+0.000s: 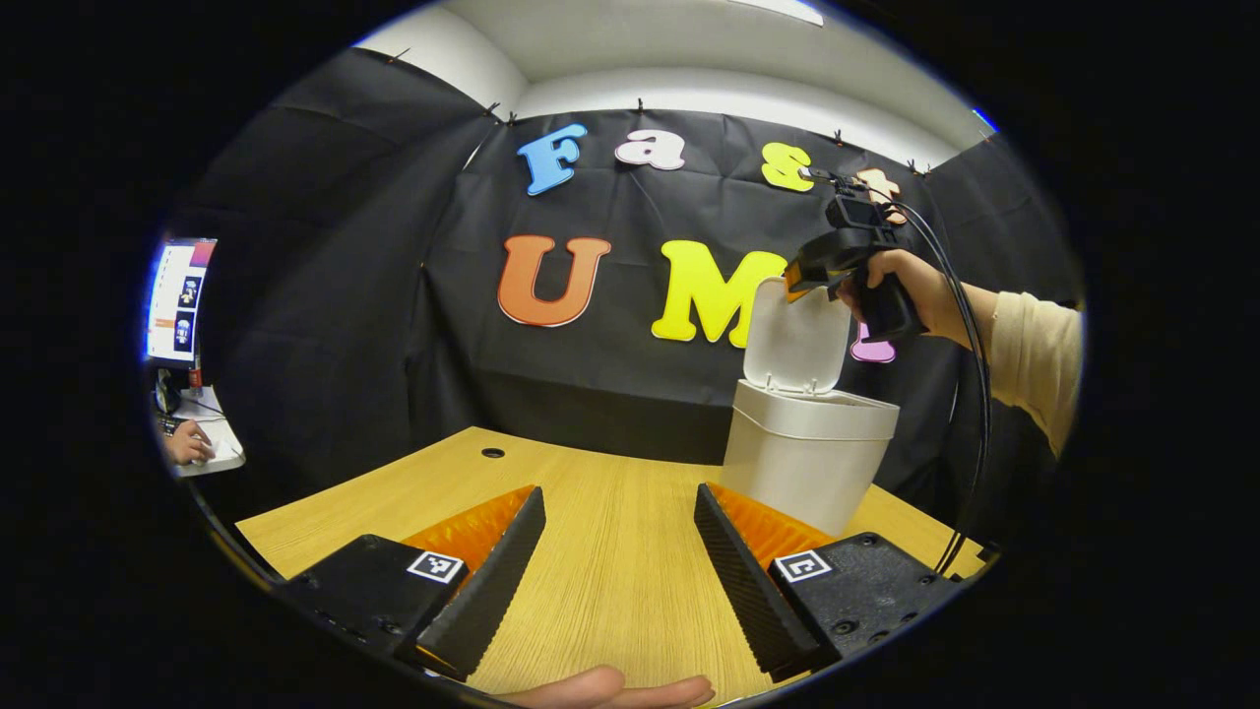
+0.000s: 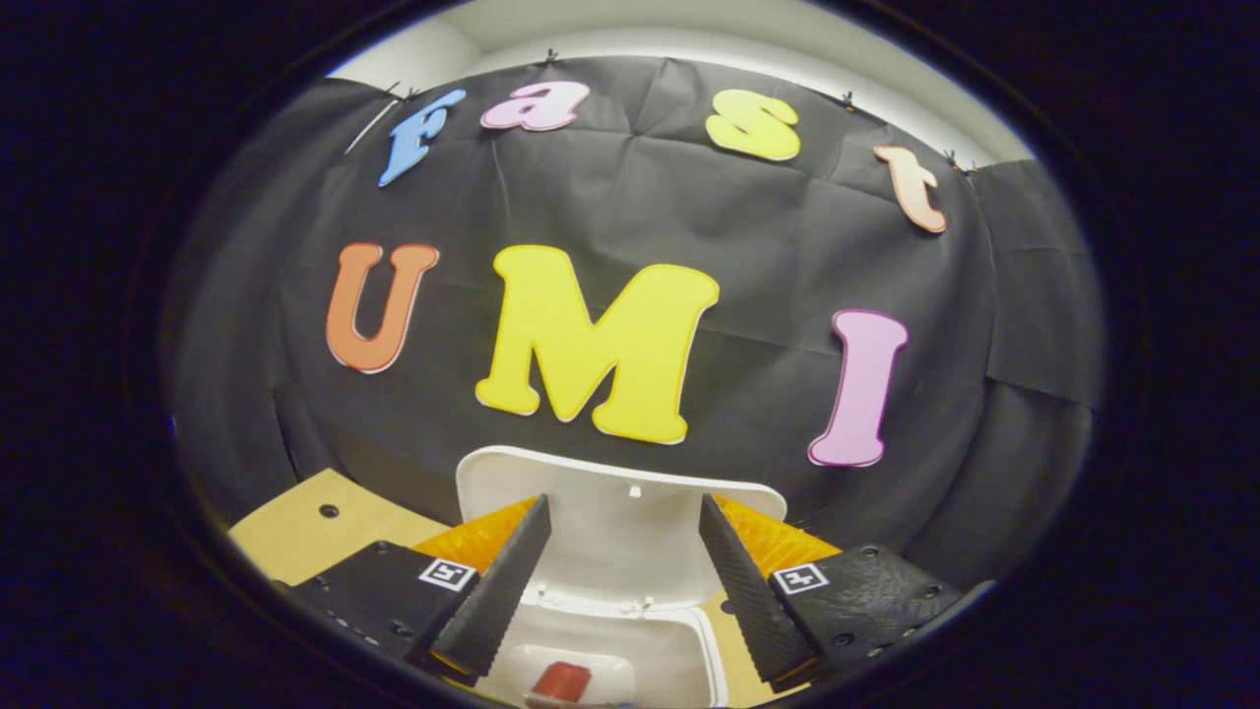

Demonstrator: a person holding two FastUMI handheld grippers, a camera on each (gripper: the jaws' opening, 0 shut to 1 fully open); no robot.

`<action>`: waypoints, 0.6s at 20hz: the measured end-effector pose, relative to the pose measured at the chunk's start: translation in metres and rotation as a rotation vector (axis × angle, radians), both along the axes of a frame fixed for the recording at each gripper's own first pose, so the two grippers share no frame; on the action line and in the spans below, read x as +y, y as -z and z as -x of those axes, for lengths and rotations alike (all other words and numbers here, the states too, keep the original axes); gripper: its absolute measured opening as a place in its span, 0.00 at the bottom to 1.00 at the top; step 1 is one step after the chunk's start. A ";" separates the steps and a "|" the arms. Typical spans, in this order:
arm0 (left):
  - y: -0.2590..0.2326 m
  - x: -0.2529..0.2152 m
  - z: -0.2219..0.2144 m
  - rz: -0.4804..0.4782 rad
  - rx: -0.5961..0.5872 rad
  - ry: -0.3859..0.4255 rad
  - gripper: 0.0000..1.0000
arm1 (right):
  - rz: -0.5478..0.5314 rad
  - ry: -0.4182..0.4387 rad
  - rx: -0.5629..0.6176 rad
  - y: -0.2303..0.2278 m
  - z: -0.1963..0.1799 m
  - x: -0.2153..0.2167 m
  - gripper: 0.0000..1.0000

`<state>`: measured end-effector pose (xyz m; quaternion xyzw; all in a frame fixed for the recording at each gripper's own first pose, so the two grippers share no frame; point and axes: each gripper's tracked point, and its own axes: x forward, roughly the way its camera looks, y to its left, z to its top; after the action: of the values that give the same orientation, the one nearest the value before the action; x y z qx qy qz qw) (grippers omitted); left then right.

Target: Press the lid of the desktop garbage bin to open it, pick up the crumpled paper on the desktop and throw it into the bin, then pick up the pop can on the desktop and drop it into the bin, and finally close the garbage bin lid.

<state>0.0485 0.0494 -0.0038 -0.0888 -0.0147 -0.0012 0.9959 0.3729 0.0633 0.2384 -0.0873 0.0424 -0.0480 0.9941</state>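
Left gripper view: left gripper point(image 1: 618, 551) idles low at frame bottom w/ fingers apart, nothing between them, over the bare wooden desk point(image 1: 610, 532); at center right the white bin point(image 1: 807, 463) stands w/ lid point(image 1: 795, 340) upright, right gripper point(image 1: 822, 266) poised at the lid's top edge, apparently to push it shut. Right gripper view: right gripper point(image 2: 618, 561) fingers apart, empty, framing the lid point(image 2: 620, 522); at bottom center, a red pop can point(image 2: 561, 681) lies inside the bin point(image 2: 679, 650).

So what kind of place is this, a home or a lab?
Most likely a staged recording booth, not a home: black cloth walls pinned up around a bare light wooden table, a white plastic desktop bin, and a computer screen off to one side.
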 end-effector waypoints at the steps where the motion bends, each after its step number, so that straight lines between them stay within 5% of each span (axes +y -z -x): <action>1: 0.001 -0.002 -0.001 0.003 0.001 -0.004 0.99 | -0.004 -0.026 -0.033 -0.007 0.003 0.006 0.93; 8: 0.006 0.007 -0.004 0.028 0.017 -0.017 0.99 | -0.082 -0.069 -0.199 -0.052 -0.001 0.014 0.93; 12: 0.005 0.012 -0.004 0.032 0.012 -0.022 0.99 | -0.097 -0.019 -0.201 -0.056 -0.025 0.000 0.93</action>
<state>0.0523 0.0615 -0.0089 -0.1045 -0.0098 0.0104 0.9944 0.3977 0.0633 0.2948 -0.0344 -0.0562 -0.0452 0.9968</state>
